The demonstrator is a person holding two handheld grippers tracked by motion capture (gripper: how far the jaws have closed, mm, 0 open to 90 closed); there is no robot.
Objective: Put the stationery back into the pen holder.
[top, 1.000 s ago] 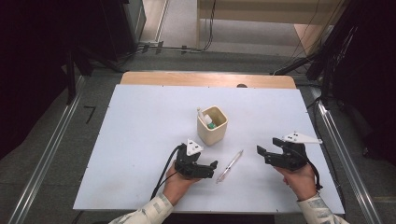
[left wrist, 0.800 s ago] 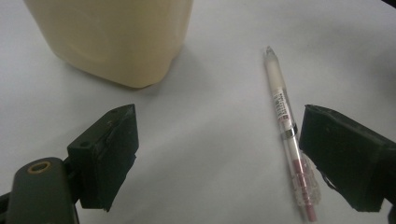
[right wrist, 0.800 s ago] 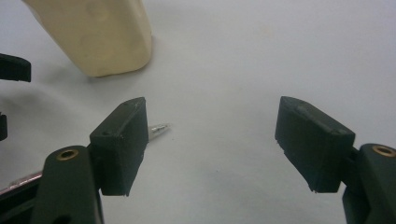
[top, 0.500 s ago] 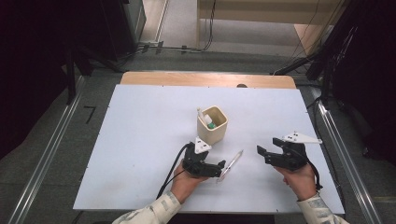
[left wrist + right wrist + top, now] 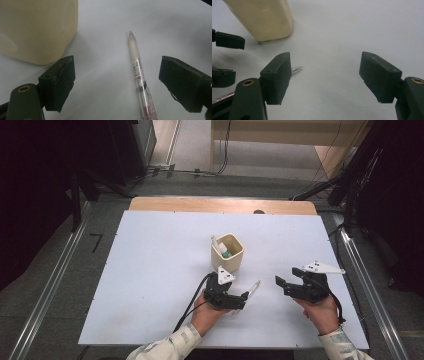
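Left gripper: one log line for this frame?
left gripper open, straddling clear plastic pen | right gripper open, idle | cream square cup upright

The pen [image 5: 139, 77] runs off the bottom edge; the cup [image 5: 37, 27] is cropped.

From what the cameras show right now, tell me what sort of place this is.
Probably a lab or recording workspace, not a home: a bare white table set between dark equipment racks, loose cables on the floor, and metal rails alongside.

Two black, blocky two-jaw grippers, left gripper [image 5: 244, 298] and right gripper [image 5: 281, 284], each carry a grey three-cornered plate and trail a black cable (brass-coloured rivets at the jaw bases); pale patterned sleeves.
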